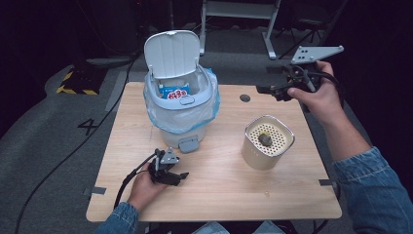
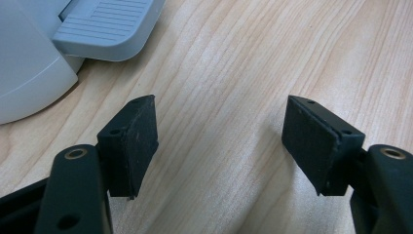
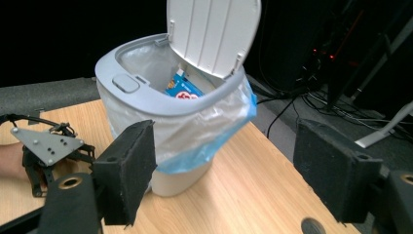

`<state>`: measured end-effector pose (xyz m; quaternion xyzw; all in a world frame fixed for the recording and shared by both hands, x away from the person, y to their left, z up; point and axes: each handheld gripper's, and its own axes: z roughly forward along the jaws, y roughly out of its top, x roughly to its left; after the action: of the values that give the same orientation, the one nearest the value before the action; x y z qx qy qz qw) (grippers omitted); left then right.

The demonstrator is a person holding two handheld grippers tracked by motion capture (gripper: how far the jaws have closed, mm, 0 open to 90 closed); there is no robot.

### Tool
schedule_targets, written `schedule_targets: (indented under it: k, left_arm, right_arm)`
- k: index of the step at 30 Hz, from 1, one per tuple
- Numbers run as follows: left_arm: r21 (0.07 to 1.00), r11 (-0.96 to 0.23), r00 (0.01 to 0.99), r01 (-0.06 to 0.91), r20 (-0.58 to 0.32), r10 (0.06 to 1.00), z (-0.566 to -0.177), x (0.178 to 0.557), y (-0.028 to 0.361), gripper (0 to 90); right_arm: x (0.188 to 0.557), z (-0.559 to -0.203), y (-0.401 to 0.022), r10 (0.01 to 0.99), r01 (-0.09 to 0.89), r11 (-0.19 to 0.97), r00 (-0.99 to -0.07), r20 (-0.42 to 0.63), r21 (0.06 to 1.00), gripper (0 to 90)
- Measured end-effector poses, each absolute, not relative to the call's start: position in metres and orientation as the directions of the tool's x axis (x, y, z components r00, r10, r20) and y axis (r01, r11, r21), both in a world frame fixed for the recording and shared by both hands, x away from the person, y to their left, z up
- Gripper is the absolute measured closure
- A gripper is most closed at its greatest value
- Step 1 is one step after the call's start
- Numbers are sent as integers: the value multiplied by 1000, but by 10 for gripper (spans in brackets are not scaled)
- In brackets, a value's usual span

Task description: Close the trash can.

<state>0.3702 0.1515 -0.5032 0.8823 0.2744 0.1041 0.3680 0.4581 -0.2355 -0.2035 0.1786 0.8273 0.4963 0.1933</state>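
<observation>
At the near left of the table (image 1: 292, 204), the left gripper (image 1: 180, 176) rests low on the wood, jaws spread wide with bare tabletop between the pads, holding nothing. It sits just in front of the bin's foot pedal (image 1: 189, 144), a sensible parking spot if that pedal is what keeps the lid up, though I can't tell whether anything presses it now. Moving across: the small grey pedal bin (image 1: 181, 105) stands mid-table with its lid (image 1: 173, 52) tipped back upright, and the blue-edged liner bag (image 1: 212, 105) folded over the rim so it stays put. Inside, a blue snack packet (image 1: 174, 92) leans against the wall, already disposed of by the look of it. Further right, a cream canister (image 1: 267, 142) with a perforated top carries a small dark lump (image 1: 265, 139), probably next to go. And far right, the right gripper (image 1: 265, 90) hangs raised over the table's far corner, jaws apart and empty, pointing back toward the bin.
</observation>
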Motion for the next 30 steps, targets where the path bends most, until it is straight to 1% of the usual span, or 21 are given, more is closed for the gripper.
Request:
schedule_targets:
  k: [7, 14, 19, 23, 26, 30]
  left_arm:
    - [703, -579, 823, 414, -17, 568, -503, 370, 153, 294]
    - [699, -569, 805, 433, -17, 592, -502, 371, 161, 297]
    - [699, -569, 806, 433, -18, 592, -502, 371, 161, 296]
    - [700, -568, 807, 433, -20, 590, -502, 372, 161, 295]
    - [701, -566, 806, 433, -20, 591, -503, 372, 161, 296]
    - [700, -567, 806, 434, -20, 592, -502, 373, 161, 297]
  right_arm:
    - [446, -211, -274, 539, 139, 425, -833, -127, 894, 241]
    - [434, -228, -306, 577, 176, 406, -810, -103, 897, 238]
    - [423, -247, -324, 595, 210, 384, -801, -67, 899, 236]
    - [412, -261, -338, 628, 227, 395, -774, -81, 890, 241]
    - [403, -276, -347, 663, 271, 407, -745, -78, 872, 256]
    - [394, -299, -361, 703, 321, 371, -710, -38, 871, 252]
